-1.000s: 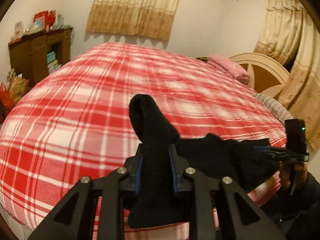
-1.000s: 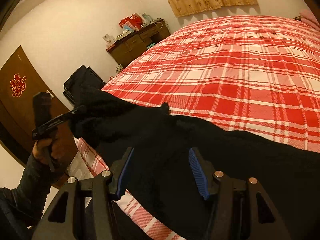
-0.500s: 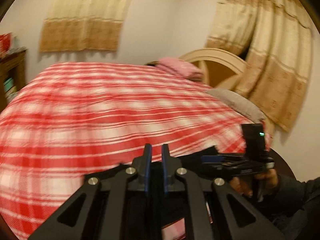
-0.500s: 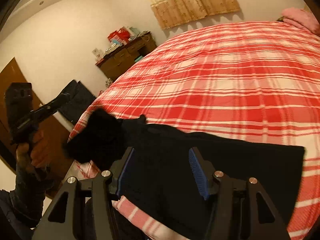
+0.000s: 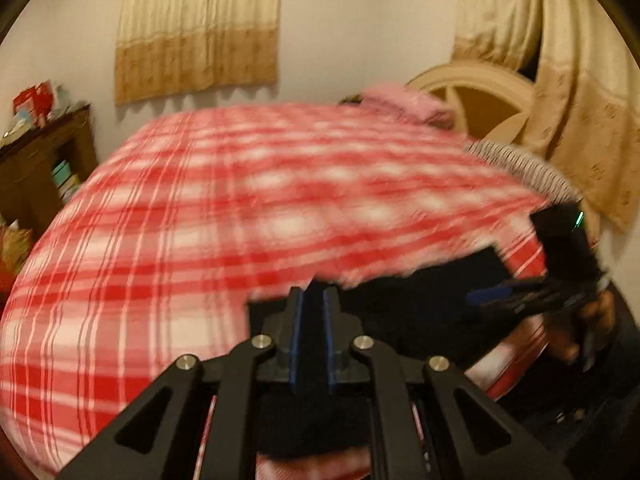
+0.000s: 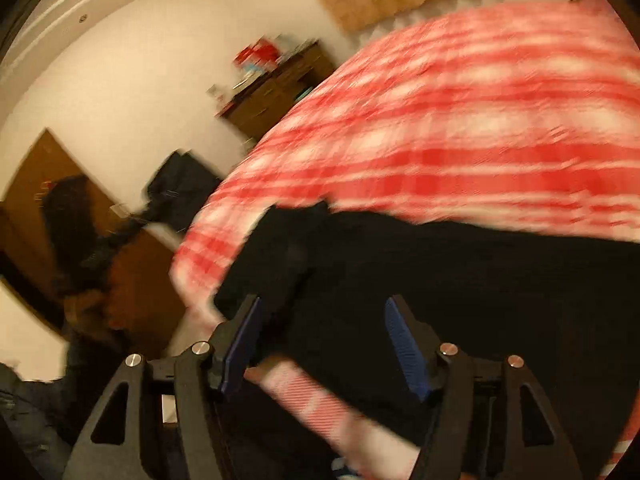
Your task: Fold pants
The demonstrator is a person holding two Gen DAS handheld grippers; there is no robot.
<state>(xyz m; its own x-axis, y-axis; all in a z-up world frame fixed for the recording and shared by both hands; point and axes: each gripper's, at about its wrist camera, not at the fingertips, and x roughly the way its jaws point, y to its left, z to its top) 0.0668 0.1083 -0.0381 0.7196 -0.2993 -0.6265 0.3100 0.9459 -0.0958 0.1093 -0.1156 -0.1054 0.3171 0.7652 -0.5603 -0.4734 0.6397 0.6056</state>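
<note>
**Two claws at the near edge of the bed, one clamped on black cloth**

Two views, both blurred. The black fabric pants [image 6: 460, 280] lie spread along the near edge of the bed with the red-and-white plaid cover [image 5: 240, 208], one end hanging a little over that edge.

The left claw [image 5: 311, 320] is nearly closed – its blue-lined fingers [image 5: 295, 336] stand almost parallel with a narrow strip of the black cloth pinched between them, and more of the cloth bunches beneath the claw's frame.

The right claw [image 6: 322, 340] is spread wide, its blue pads [image 6: 404, 344] well apart above the pants at the bed's near edge – nothing is held between them. From the left wrist view it shows at the bed's near right corner, just beside the cloth.

Beyond the bed's far side hang beige patterned curtains [image 5: 196, 28]; a dark wooden cabinet [image 5: 40, 160] stands at the bed's left side, and a pink pillow [image 5: 404, 100] rests at its head.
</note>
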